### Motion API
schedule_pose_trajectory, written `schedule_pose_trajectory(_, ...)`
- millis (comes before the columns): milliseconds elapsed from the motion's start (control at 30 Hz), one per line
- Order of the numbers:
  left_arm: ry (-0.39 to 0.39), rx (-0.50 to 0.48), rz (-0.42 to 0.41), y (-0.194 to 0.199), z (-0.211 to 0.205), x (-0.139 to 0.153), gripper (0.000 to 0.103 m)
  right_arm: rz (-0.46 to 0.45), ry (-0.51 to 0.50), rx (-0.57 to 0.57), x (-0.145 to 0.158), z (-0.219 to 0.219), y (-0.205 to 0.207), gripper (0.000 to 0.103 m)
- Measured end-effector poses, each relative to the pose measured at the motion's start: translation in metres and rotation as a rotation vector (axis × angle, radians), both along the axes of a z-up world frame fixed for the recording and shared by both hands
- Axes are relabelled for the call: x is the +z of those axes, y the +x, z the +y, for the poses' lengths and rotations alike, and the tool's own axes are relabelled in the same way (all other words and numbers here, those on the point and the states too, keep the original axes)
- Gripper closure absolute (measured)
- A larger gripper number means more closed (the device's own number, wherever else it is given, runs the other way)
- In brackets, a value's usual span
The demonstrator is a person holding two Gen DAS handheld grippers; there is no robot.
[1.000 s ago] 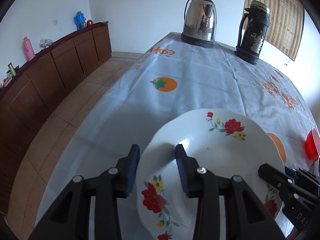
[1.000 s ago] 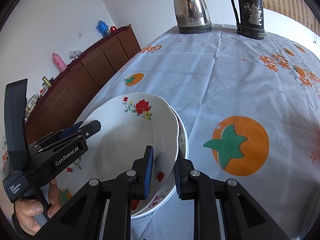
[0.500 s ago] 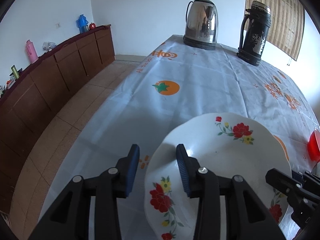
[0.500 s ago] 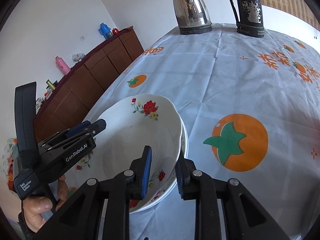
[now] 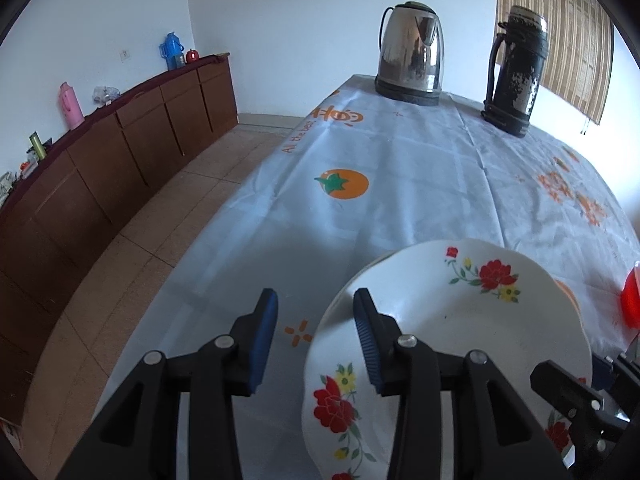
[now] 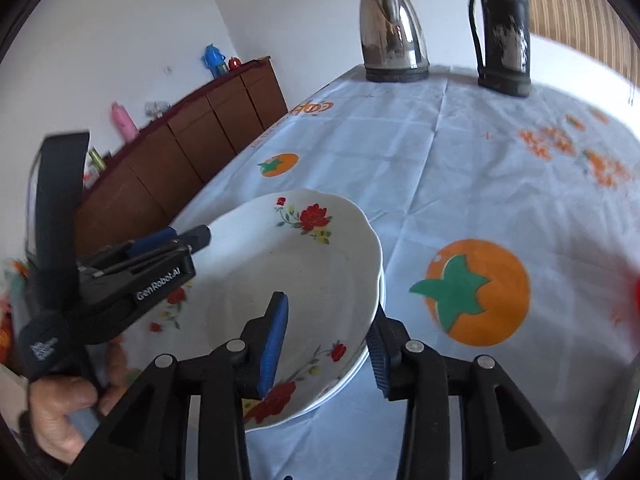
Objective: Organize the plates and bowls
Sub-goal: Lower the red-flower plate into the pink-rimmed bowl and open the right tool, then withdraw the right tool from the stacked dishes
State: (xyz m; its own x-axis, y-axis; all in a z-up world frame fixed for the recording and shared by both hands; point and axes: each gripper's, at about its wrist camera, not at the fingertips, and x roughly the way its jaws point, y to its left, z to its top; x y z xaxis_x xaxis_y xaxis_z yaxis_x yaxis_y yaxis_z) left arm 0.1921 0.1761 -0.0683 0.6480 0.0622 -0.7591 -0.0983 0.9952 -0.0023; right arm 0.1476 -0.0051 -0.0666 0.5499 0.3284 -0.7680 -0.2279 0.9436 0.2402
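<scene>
A white deep plate with red flowers [image 5: 460,320] [image 6: 304,272] lies on top of a short stack of like plates [image 6: 356,372] on the table near its front edge. My left gripper [image 5: 314,300] is open astride the plate's left rim: one finger is over the inside and the other over the cloth, and neither pad touches. My right gripper [image 6: 328,312] straddles the near right rim. Its jaws are opening, with the rim between them and the pads off it. In the right wrist view a hand [image 6: 60,408] holds the left gripper [image 6: 192,240].
A tablecloth with orange fruit prints [image 5: 400,168] covers the table. A steel kettle [image 5: 412,60] and a dark flask [image 5: 516,68] stand at its far end. Something red [image 5: 632,300] shows at the right edge. A brown cabinet [image 5: 120,140] lines the left wall across a tiled floor.
The right gripper's jaws have spread apart and come off the plate's rim. The top plate now sits lower on the one beneath. The left gripper stays as it was.
</scene>
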Motion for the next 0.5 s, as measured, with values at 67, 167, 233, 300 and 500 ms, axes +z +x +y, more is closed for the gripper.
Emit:
schedule_pose_trajectory(67, 0.001, 0.003, 0.0, 0.001, 0.001, 0.001, 0.062, 0.014, 0.018, 0.006, 0.001, -0.003, 0.001, 0.062)
schedule_pose_trajectory(167, -0.01, 0.015, -0.008, 0.001, 0.004, 0.002, 0.058, 0.026, 0.043, -0.03, 0.004, -0.013, 0.001, 0.059)
schedule_pose_trajectory(233, -0.005, 0.027, -0.019, 0.002, 0.005, 0.006, 0.058, -0.019, -0.003, -0.048, 0.008, -0.015, -0.001, 0.049)
schedule_pose_trajectory(300, 0.002, 0.028, -0.027, 0.003, 0.005, 0.009, 0.059, -0.047, -0.026, -0.073, 0.012, -0.018, -0.003, 0.049)
schedule_pose_trajectory(500, 0.011, 0.042, -0.065, -0.007, 0.003, 0.022, 0.058, -0.083, -0.073, -0.109, 0.015, -0.029, -0.007, 0.049)
